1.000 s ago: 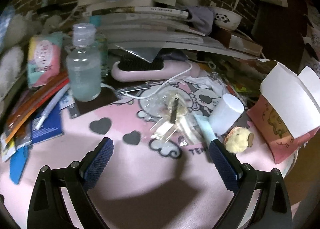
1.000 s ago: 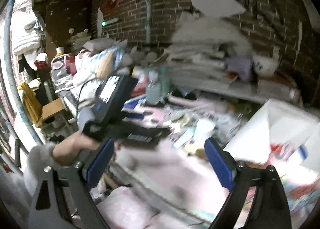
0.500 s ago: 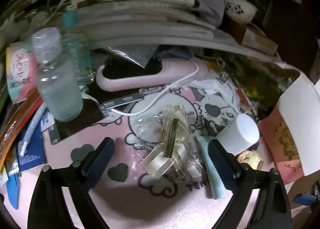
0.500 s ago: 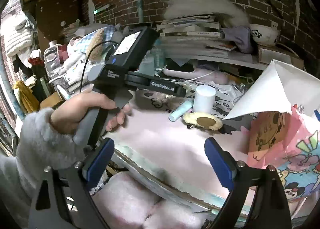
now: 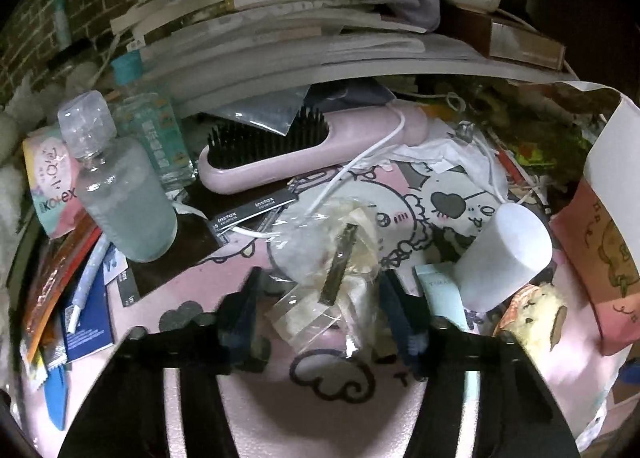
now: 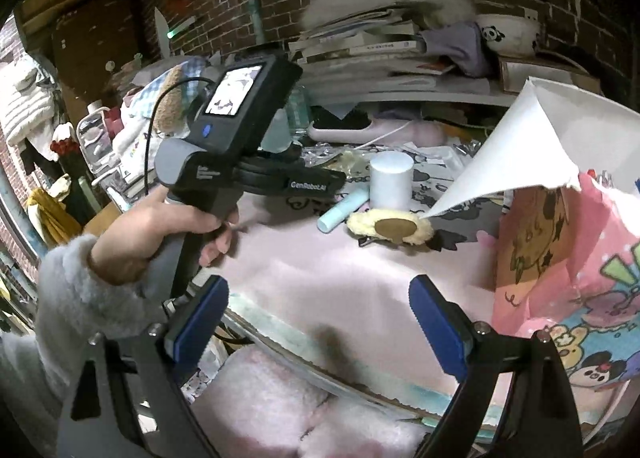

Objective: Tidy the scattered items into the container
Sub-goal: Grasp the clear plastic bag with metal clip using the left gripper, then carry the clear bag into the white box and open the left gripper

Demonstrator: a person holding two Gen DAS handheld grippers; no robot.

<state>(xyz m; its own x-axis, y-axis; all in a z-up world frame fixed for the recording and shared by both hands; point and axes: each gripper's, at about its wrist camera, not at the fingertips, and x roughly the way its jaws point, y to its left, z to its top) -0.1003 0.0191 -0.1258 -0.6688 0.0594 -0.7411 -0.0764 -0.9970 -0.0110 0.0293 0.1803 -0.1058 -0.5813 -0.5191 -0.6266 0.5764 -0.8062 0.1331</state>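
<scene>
Cellophane packet, crinkled and clear with a dark strip inside, lies on the pink desk mat, and everything else is best placed from it. Left of the packet stand a clear bottle and, behind that, a hairbrush. Straddling the packet is the left gripper, jaws partly open with one pad on each side of the wrapper; whether either pad touches it cannot be told. Right of the packet sit a teal tube, a white cylinder, a fuzzy yellow clip, then the pink paper bag, probably the container. The right gripper hangs wide open and empty off the desk edge, well apart from the packet.

To do the pinch well, I would lower until the pads bracket the thick folded middle, not the loose film, then close slowly so the slippery wrapper does not squirt out. Keep the right pad off the tube beside it.
</scene>
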